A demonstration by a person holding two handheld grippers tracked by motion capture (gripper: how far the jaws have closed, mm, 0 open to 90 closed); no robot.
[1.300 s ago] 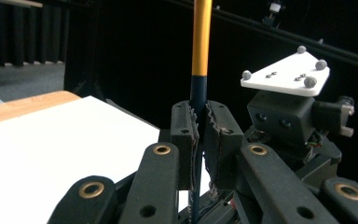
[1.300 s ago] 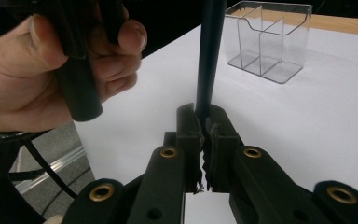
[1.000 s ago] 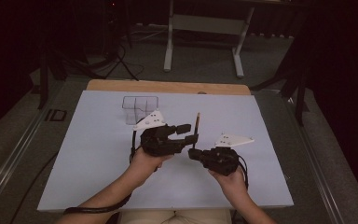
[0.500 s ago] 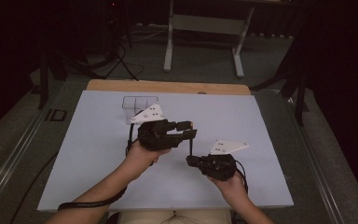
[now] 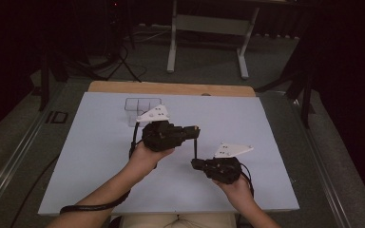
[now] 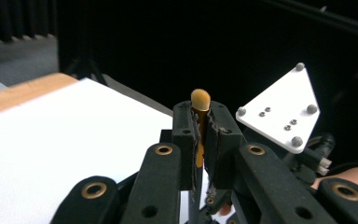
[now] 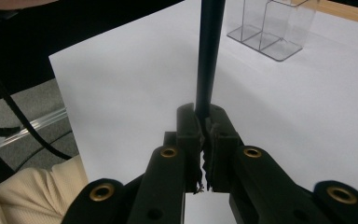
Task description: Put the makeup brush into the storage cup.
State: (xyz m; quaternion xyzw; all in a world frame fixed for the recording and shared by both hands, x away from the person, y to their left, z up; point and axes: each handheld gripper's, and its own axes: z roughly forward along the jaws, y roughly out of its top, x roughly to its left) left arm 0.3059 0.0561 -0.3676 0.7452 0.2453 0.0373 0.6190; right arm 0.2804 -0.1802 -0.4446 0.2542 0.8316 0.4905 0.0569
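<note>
Both grippers, left gripper [image 5: 196,131] above right gripper [image 5: 194,164], clamp one upright black stick [image 5: 195,148].

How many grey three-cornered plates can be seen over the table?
2. One plate sits on the left gripper, close to the clear box. The other plate sits on the right gripper, nearer the person.

Clear glossy plastic organiser [image 7: 272,30], matt white sheet [image 5: 100,156], wood tbl edge [image 5: 171,88]

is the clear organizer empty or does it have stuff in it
Empty as far as visible: the clear organizer shows bare compartments in the right gripper view; its top is cut off.
</note>
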